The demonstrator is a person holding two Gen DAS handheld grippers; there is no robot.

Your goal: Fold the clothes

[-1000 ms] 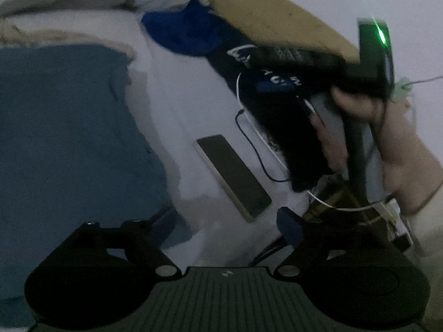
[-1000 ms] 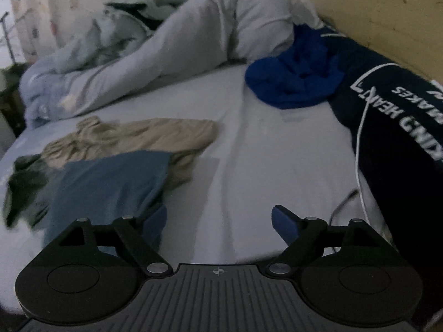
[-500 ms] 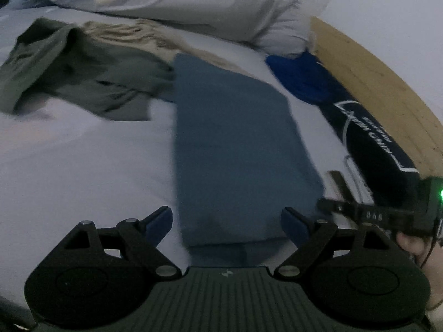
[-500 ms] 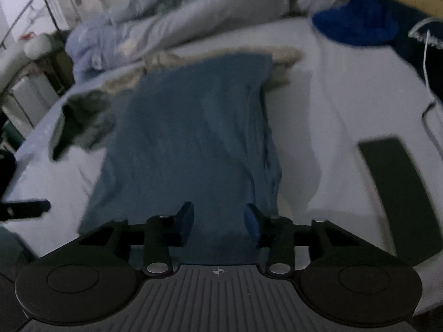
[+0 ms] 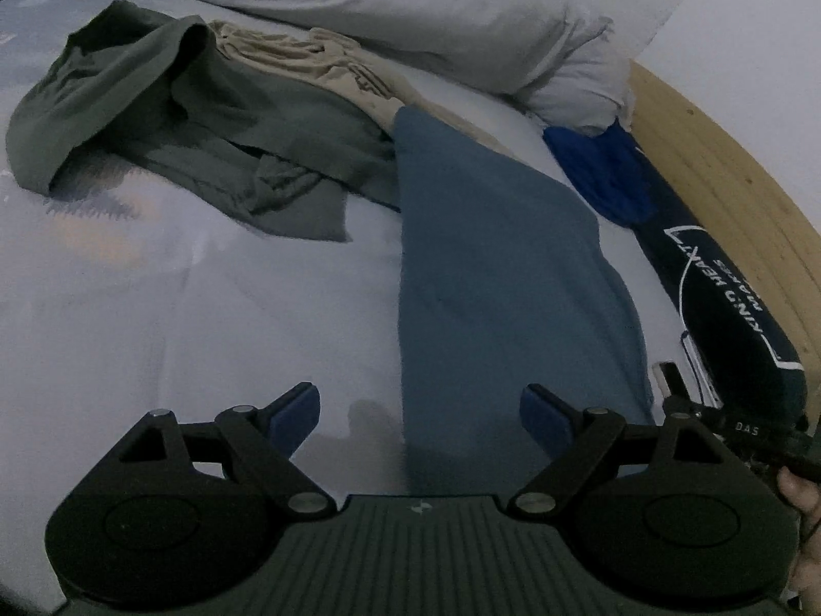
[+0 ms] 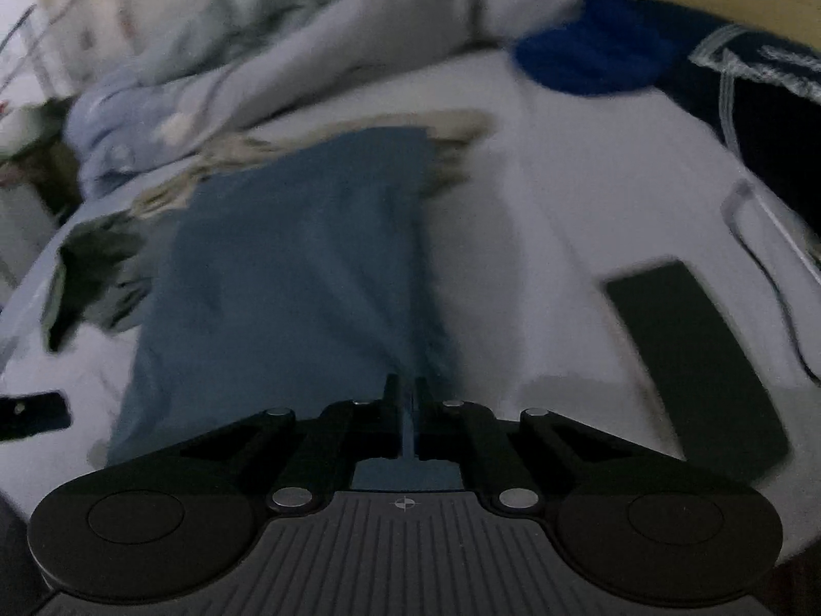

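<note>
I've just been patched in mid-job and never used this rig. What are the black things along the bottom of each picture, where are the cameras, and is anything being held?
No robot arm here: a person carries a hand-held two-finger tool in each hand, each with a wide-angle camera looking forward along its fingers. The black shapes at the bottom are those tools.

In the left wrist view, the left tool is open, its blue-tipped fingers straddling the near left edge of the blue garment on the bed sheet. Beyond lie a green garment, a beige one, a royal-blue one and a dark printed one.

In the blurred right wrist view, the right tool is shut, pinching the blue garment's near edge. A phone lies to its right.
</note>
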